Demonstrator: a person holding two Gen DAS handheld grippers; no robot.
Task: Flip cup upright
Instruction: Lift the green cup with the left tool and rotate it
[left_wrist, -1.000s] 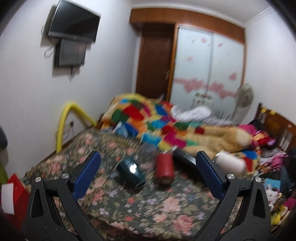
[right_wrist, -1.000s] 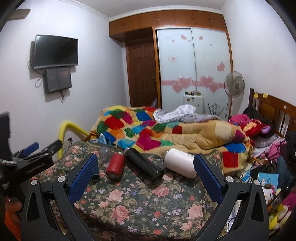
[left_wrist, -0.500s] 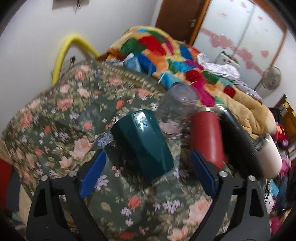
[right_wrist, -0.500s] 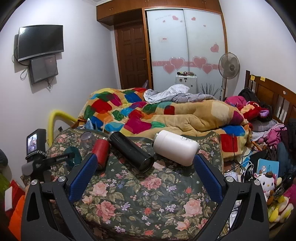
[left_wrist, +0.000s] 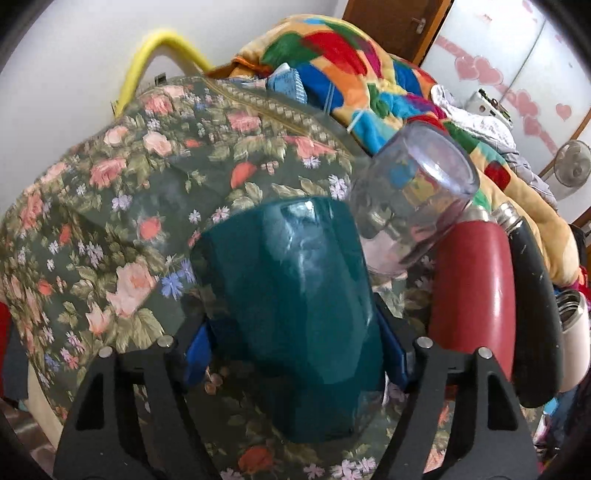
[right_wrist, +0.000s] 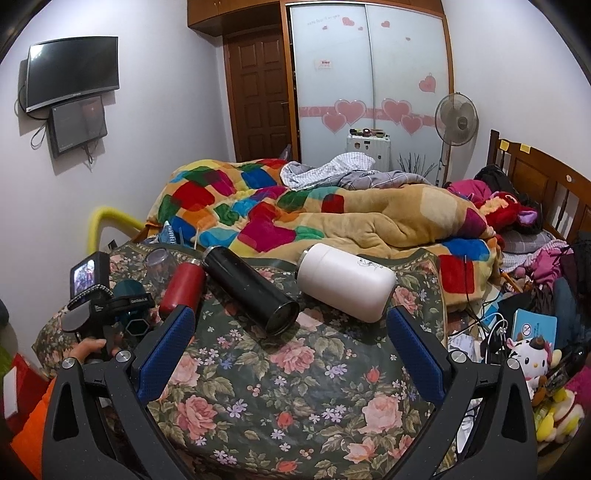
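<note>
Now the left gripper (left_wrist: 295, 354) clamps its blue pads on the teal cup (left_wrist: 295, 295), a glossy, tapered tumbler lying on its side on the floral cover (left_wrist: 110, 221). At two o'clock sits a clear glass (left_wrist: 413, 199). The right gripper (right_wrist: 291, 347) hovers spread wide, holding nothing.

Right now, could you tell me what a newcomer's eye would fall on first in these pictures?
The teal cup fills the left wrist view, lying on the floral cover between the left gripper's blue fingers. Beside it lie a clear glass, a red bottle, a black flask and a white flask. The right gripper hangs open, empty.
</note>
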